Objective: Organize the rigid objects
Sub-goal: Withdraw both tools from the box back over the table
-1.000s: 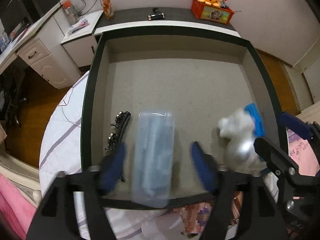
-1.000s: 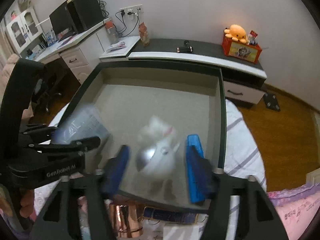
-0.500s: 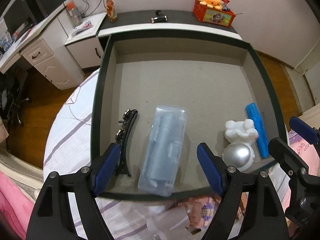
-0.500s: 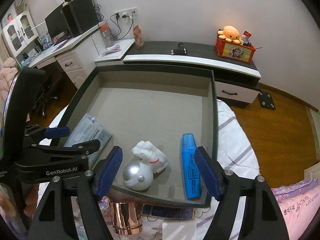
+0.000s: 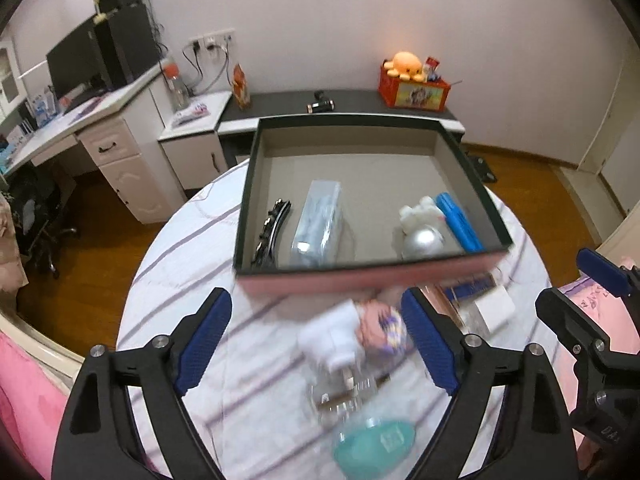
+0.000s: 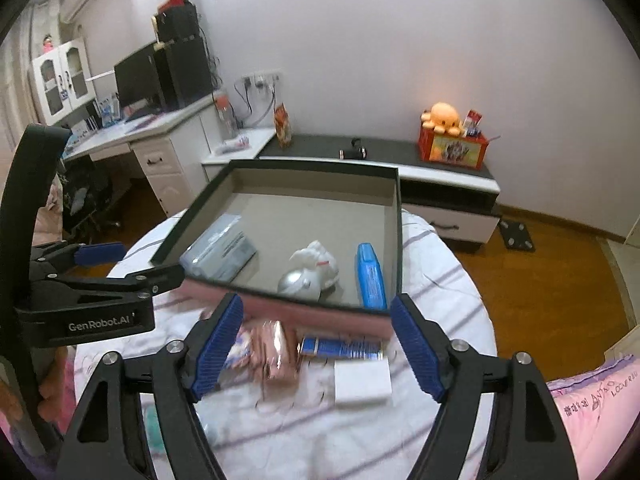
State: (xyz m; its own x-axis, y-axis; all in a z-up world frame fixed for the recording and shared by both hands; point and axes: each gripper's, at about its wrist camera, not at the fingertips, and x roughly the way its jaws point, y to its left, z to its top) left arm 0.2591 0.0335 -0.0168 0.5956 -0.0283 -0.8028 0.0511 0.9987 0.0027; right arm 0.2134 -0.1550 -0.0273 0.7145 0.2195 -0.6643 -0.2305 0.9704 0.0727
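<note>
Left wrist view
Jaws: the left gripper [image 5: 316, 344] is held wide apart over the counter [image 5: 180, 280], nothing clamped; its jaws have just been opening further.
Box: the box [image 5: 368, 276] is seen beyond the jaws, with a hair clip [image 5: 274, 226], a clear case [image 5: 318, 220], a figurine [image 5: 422, 228] and a blue marker [image 5: 458, 222] laid inside.
Loose items: a clear bottle [image 5: 344, 392], a teal piece [image 5: 374, 446] and a pink packet [image 5: 380, 324] are blurred below the jaws, near one another.
Risk: the bottle could be knocked over or rolled off the counter if approached through this clutter; a neighbour could be pinched with it.

Right wrist view
Jaws: the right gripper [image 6: 316, 346] is spread, empty, its jaws just opened further, with the left gripper at the frame's left.
Loose items: a copper cup [image 6: 276, 354], a blue packet [image 6: 342, 348] and a white block [image 6: 362, 382] are left just before the box wall.
Risk: the near wall could be struck and the box shoved if the cup is taken at a shallow angle; the smooth cup could slip from the pads.
</note>
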